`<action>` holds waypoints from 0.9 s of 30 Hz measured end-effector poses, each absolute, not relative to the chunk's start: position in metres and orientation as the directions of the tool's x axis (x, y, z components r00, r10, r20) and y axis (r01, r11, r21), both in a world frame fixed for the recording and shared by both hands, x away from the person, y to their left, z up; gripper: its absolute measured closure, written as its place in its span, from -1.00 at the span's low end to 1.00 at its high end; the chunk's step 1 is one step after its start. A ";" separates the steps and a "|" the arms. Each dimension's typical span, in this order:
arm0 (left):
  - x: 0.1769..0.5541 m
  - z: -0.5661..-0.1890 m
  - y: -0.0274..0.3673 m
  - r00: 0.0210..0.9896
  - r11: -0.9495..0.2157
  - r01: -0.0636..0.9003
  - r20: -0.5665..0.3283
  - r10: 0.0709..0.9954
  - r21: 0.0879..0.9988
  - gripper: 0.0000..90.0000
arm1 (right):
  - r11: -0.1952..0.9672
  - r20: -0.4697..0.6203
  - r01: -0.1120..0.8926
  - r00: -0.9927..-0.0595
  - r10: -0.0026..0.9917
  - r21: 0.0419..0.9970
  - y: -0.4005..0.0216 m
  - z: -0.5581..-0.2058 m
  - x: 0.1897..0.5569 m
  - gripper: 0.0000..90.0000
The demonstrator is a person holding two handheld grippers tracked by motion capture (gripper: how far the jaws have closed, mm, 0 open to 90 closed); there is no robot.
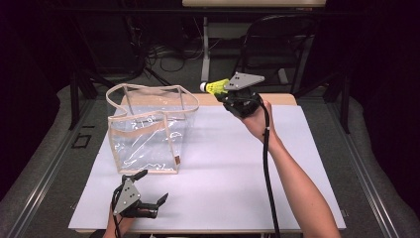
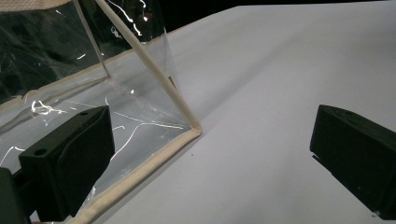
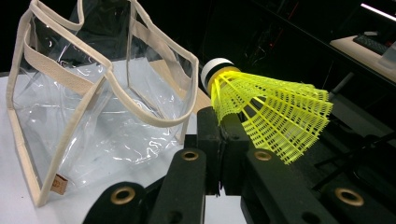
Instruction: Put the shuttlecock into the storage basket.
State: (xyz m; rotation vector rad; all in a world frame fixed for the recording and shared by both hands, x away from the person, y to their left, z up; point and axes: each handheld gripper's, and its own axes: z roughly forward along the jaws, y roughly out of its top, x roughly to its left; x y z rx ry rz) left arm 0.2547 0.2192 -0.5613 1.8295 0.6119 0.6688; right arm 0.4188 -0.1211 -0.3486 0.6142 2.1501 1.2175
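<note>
One featherlight yellow plastic shuttlecock (image 3: 261,112), springy-skirted and crushable, sits clenched by its skirt in the right claw (image 1: 229,89) at one o'clock of the clear tote bag (image 1: 148,131); left claw (image 1: 151,186) gapes.

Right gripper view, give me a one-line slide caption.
Right gripper pinches a yellow shuttlecock beside the open clear bag.

The bag (image 1: 148,131) stands on the table (image 1: 223,168), shuttlecock (image 1: 216,87) raised to its right.
</note>
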 end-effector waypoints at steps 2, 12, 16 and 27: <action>0.255 -0.561 0.219 0.713 -0.325 0.098 0.161 0.682 0.941 -1.00 | 0.478 -0.264 0.103 -0.723 0.638 0.872 -0.120 -0.348 0.419 0.98; 0.255 -0.561 0.219 0.714 -0.324 0.098 0.160 0.681 0.941 -1.00 | 0.481 -0.266 0.096 -0.731 0.628 0.872 -0.111 -0.345 0.422 0.98; 0.255 -0.561 0.219 0.714 -0.323 0.099 0.159 0.682 0.941 -1.00 | 0.486 -0.271 0.090 -0.736 0.621 0.869 -0.108 -0.344 0.422 0.98; 0.255 -0.561 0.219 0.715 -0.326 0.099 0.160 0.681 0.940 -1.00 | 0.493 -0.277 0.081 -0.742 0.610 0.866 -0.099 -0.343 0.423 0.98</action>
